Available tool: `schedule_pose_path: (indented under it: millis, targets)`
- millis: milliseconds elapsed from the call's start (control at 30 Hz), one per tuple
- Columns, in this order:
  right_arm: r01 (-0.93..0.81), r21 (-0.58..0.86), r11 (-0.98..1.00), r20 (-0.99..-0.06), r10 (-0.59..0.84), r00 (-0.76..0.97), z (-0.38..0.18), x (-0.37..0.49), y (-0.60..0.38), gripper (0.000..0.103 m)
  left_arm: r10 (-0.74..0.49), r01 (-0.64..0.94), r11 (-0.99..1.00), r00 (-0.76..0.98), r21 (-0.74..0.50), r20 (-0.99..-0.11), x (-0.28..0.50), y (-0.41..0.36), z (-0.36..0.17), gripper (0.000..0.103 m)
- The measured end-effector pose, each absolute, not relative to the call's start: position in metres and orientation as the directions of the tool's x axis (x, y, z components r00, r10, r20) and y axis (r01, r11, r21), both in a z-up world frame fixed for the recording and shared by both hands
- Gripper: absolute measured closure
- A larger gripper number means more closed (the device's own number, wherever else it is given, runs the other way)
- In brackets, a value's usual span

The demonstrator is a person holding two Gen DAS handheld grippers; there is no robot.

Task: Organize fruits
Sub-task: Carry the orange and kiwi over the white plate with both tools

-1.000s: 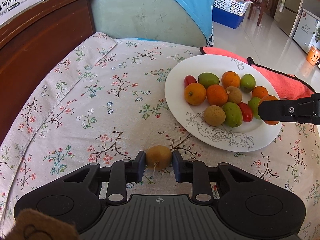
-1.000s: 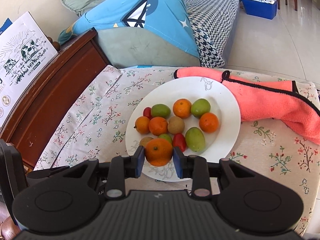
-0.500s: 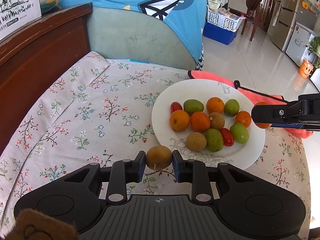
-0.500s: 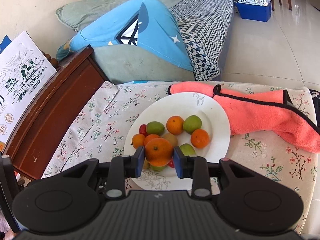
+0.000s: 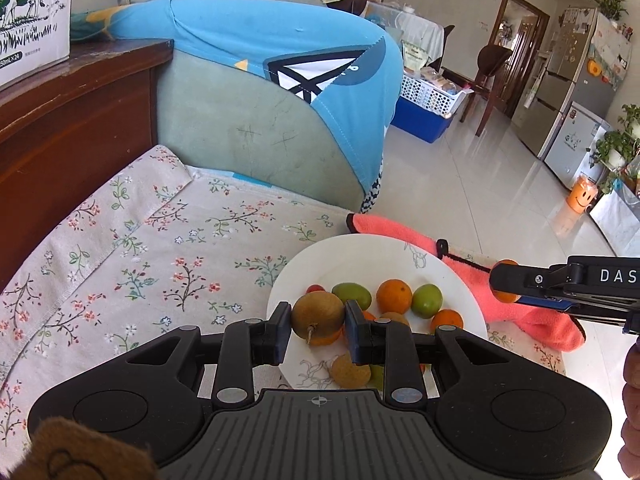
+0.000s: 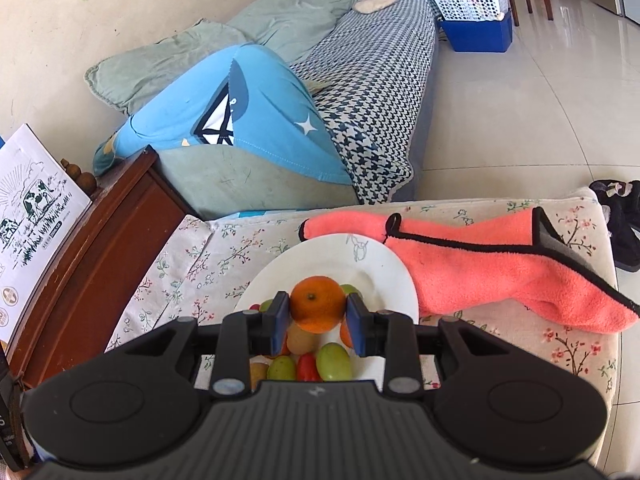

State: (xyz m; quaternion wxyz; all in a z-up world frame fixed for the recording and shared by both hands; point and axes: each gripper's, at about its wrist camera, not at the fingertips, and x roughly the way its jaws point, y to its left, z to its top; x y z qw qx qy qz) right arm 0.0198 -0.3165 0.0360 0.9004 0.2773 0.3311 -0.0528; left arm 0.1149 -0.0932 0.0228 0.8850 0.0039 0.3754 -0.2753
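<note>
A brown kiwi-like fruit [image 5: 317, 317] is clamped between the pads of the left gripper [image 5: 317, 326] and is held above the near left rim of the white plate [image 5: 352, 252]. An orange [image 6: 317, 303] is gripped by the right gripper [image 6: 318, 322] over the plate's middle. More fruit is heaped on the plate, which is set on the floral tablecloth [image 5: 132, 248] with its far right rim touching a pink towel [image 6: 488, 264].

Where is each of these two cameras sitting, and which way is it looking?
Left wrist: rides on the left gripper, looking forward and down past a brown fruit to the white plate; the right gripper juts in.
Right wrist: rides on the right gripper, looking down past an orange to the plate.
Shared: plate, pink cloth, sofa.
</note>
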Motion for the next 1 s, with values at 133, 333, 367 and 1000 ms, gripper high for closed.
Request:
schedule_pose_path:
  millis: [133, 333, 367, 1000]
  targets:
    - [0.291, 0.472, 0.833, -0.611, 0.071, 0.788, 0.029, 0.030, -0.324, 0.072, -0.485, 0.493, 0.848, 0.567, -0.197, -0.666, 0.125, -0.102, 0.018, 0.077]
    - [0.288, 0.483, 0.827, -0.610, 0.081, 0.788, 0.014, 0.048, -0.328, 0.072, -0.507, 0.490, 0.840, 0.556, -0.233, -0.659, 0.141, -0.114, 0.011, 0.077]
    - [0.286, 0.480, 0.829, -0.608, 0.080, 0.790, 0.013, 0.051, -0.328, 0.072, -0.507, 0.488, 0.841, 0.557, -0.235, -0.658, 0.144, -0.116, 0.010, 0.077]
    - [0.340, 0.553, 0.761, -0.618, 0.101, 0.779, -0.011, 0.092, -0.327, 0.072, -0.552, 0.520, 0.812, 0.537, -0.265, -0.638, 0.178, -0.148, -0.015, 0.077]
